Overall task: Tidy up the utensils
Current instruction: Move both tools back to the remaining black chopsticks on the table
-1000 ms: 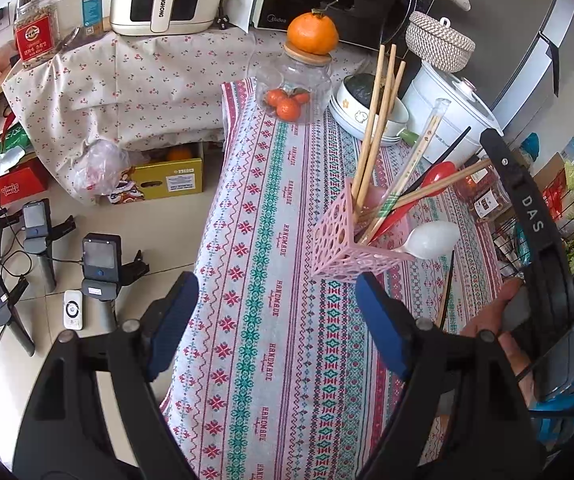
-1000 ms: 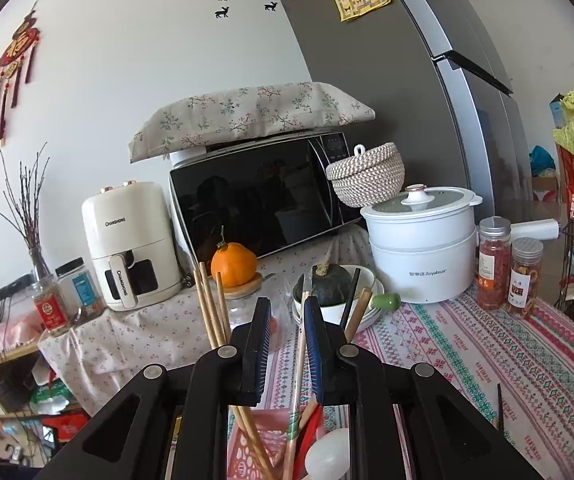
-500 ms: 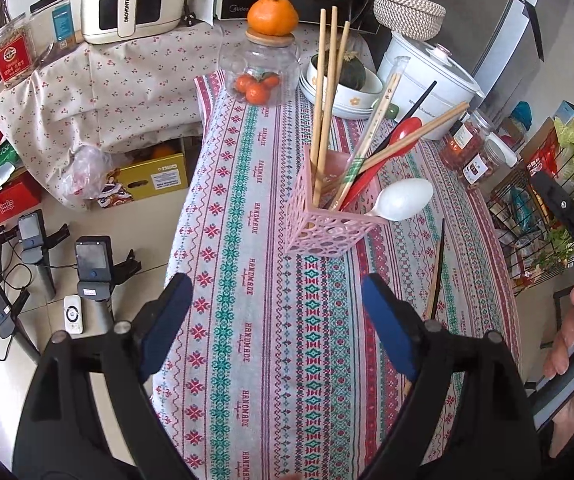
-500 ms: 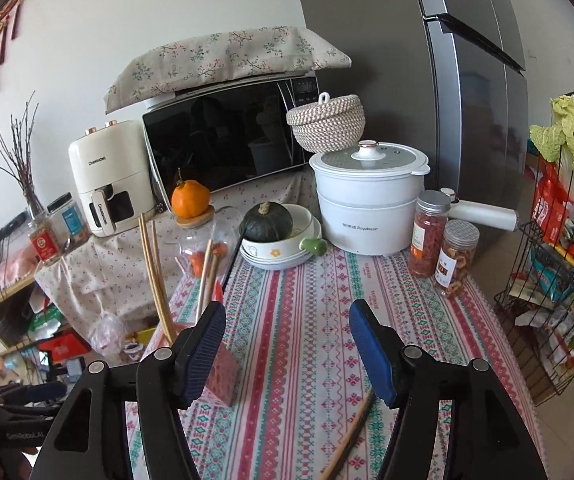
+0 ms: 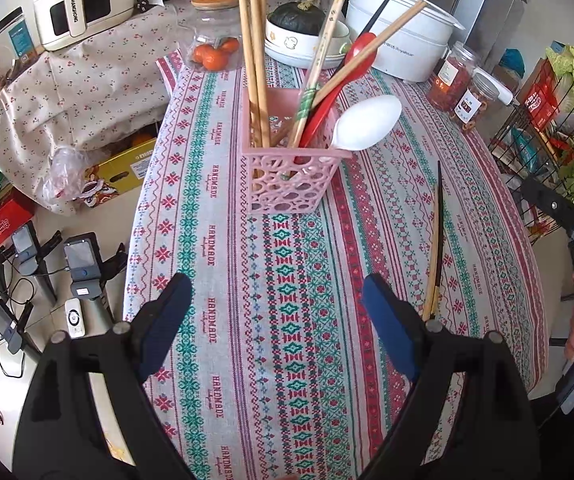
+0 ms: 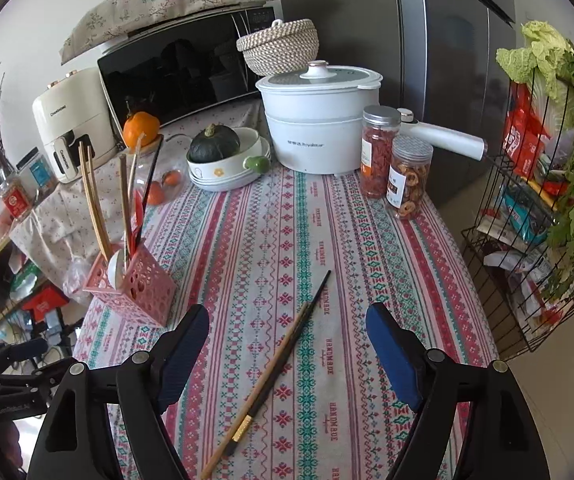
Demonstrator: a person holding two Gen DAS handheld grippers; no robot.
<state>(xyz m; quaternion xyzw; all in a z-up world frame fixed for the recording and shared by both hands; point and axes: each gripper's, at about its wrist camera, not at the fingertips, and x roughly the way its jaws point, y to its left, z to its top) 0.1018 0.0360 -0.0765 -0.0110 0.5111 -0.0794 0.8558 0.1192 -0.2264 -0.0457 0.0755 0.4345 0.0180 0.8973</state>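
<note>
A pink lattice holder point(image 5: 287, 176) stands upright on the patterned tablecloth point(image 5: 215, 240). It holds several wooden chopsticks, a red spoon point(image 5: 361, 56) and a white spoon point(image 5: 367, 122). My left gripper point(image 5: 273, 284) hovers open in front of it with nothing between its fingers. A loose pair of chopsticks point(image 6: 279, 360), one pale and one dark, lies on the cloth. My right gripper point(image 6: 287, 314) hangs above them with its jaws opening wide and touching nothing. The holder point(image 6: 135, 284) is to its left. The same loose chopsticks point(image 5: 435, 240) lie right of the left gripper.
At the back stand a white cooker point(image 6: 319, 124), two jars point(image 6: 395, 164), a bowl with a green squash point(image 6: 227, 160) and a glass jar of oranges point(image 5: 213, 44). A wire rack of greens point(image 6: 535, 216) borders the table's right side. Floor gear point(image 5: 79, 264) sits past the left edge.
The right gripper's jaws have gone from nearly shut to wide open, and it has swung from over the holder down to the loose chopsticks. The left gripper has shifted to face the holder.
</note>
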